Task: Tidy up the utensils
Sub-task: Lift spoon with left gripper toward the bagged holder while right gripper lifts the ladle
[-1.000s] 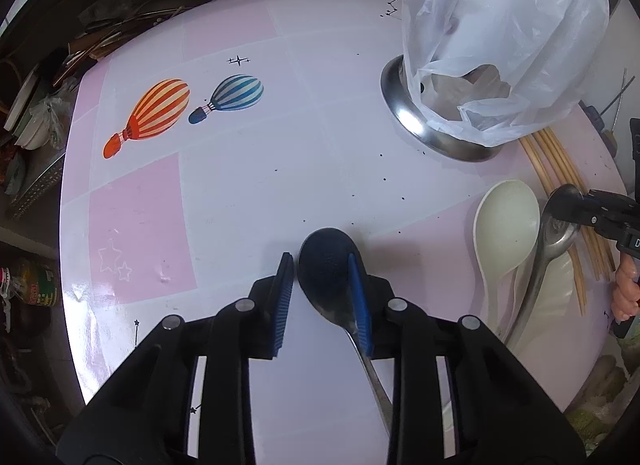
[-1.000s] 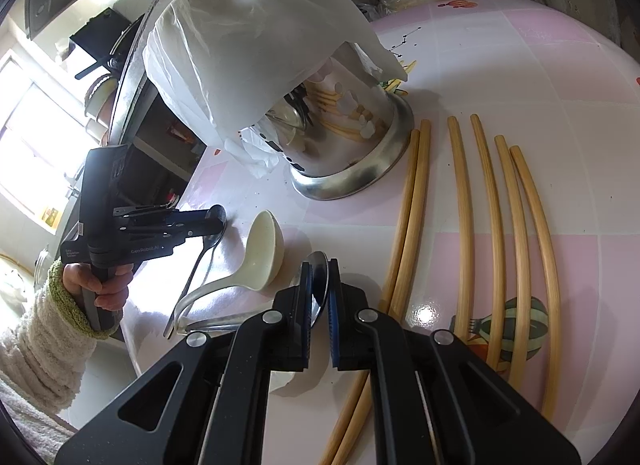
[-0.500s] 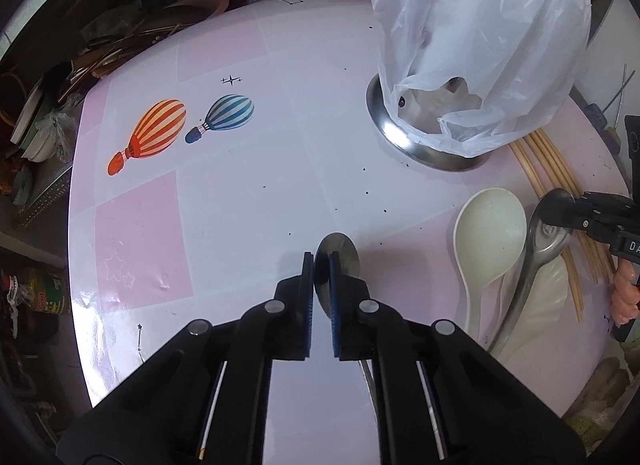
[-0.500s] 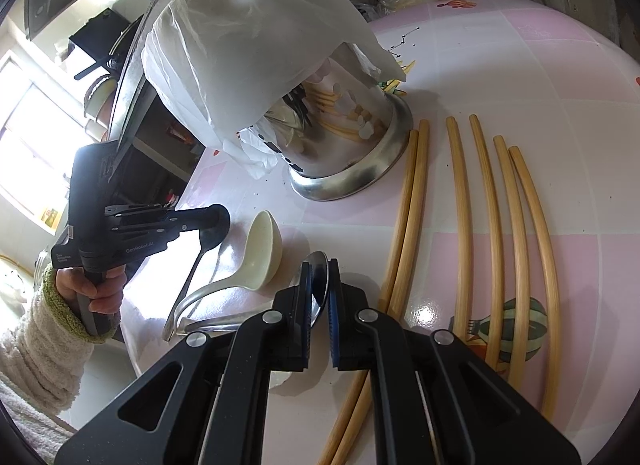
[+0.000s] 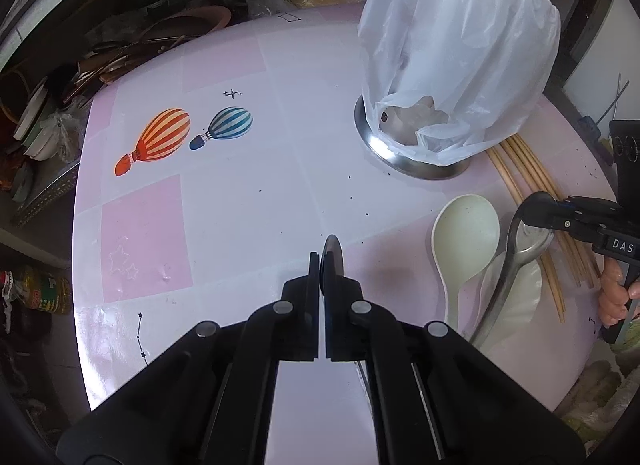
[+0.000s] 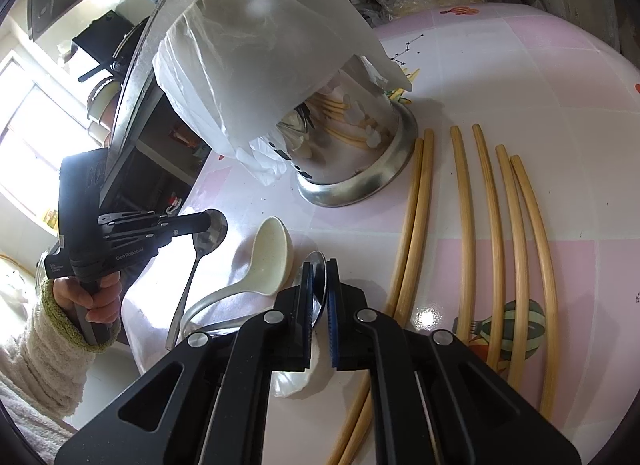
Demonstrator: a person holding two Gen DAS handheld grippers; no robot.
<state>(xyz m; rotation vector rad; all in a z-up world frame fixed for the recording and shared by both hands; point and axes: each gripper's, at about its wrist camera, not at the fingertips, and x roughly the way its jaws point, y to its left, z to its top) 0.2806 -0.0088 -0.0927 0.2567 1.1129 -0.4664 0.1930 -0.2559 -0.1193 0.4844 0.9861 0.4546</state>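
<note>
The left gripper [image 5: 322, 265] has just clamped its jaws on the bowl of a slim steel spoon [image 5: 331, 255] and raised it off the round pink balloon-print table [image 5: 248, 201], ready for sorting. A cream plastic ladle [image 5: 466, 237] lies to its right. The right gripper [image 6: 319, 281], marked "DAS", pinches a heavier metal spoon [image 6: 319, 265]. The left unit reads "GenRobot.AI".

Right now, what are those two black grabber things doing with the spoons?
A person holds a black gripper in each hand. The left gripper is shut on a small metal spoon, lifted off the pink table. The right gripper is shut on a bigger metal spoon, beside a cream plastic spoon. The bag-covered steel utensil holder stands behind; bamboo chopsticks lie loose.
</note>
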